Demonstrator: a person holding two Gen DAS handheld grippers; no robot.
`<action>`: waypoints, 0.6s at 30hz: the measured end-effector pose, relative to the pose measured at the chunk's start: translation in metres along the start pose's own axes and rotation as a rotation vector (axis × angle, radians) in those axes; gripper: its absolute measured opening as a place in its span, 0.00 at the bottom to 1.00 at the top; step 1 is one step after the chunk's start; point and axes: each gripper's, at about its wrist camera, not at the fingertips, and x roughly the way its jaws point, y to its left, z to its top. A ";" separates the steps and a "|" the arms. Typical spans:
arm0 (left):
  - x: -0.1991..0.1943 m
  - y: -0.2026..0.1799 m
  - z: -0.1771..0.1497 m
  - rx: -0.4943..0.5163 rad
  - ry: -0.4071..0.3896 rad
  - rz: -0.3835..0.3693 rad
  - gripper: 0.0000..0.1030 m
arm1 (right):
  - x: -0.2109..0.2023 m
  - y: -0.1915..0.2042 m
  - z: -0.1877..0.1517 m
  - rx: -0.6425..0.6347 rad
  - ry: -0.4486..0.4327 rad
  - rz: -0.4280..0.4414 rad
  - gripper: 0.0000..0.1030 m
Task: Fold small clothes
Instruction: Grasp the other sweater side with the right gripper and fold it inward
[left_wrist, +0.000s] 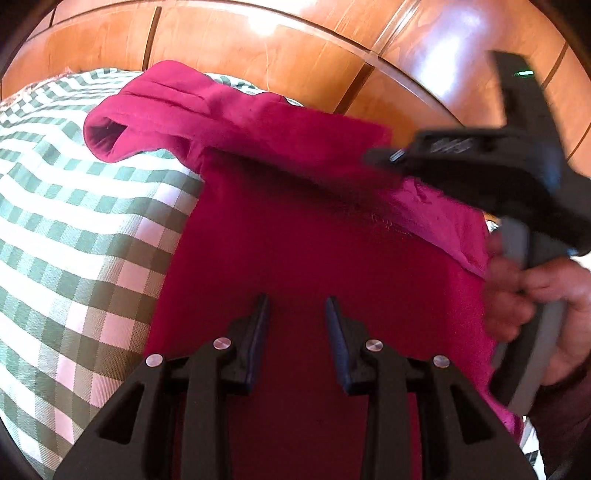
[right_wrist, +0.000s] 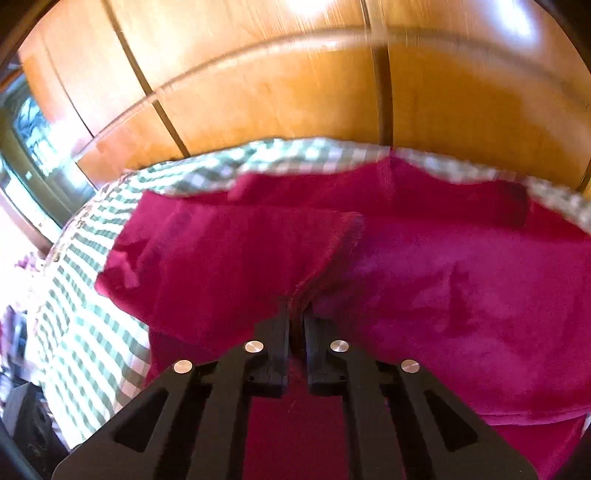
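Note:
A magenta garment lies on a green-and-white checked cloth, with one sleeve sticking out to the far left. My left gripper is open and empty just above the garment's body. My right gripper is shut on a pinched fold of the garment and lifts part of it over the rest. The right gripper also shows in the left wrist view, at the right over the garment, held by a hand. The view is blurred.
Glossy wooden cabinet doors stand right behind the checked surface, also in the right wrist view. A window and clutter are at the far left of the right wrist view.

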 end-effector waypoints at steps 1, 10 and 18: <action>0.000 0.001 -0.001 0.000 -0.002 -0.001 0.30 | -0.013 0.000 0.003 -0.012 -0.037 -0.003 0.05; -0.003 0.002 -0.007 0.006 -0.007 0.003 0.30 | -0.124 -0.050 0.024 0.019 -0.287 -0.079 0.05; -0.004 -0.001 -0.005 0.002 0.001 0.010 0.30 | -0.123 -0.151 -0.020 0.193 -0.223 -0.227 0.05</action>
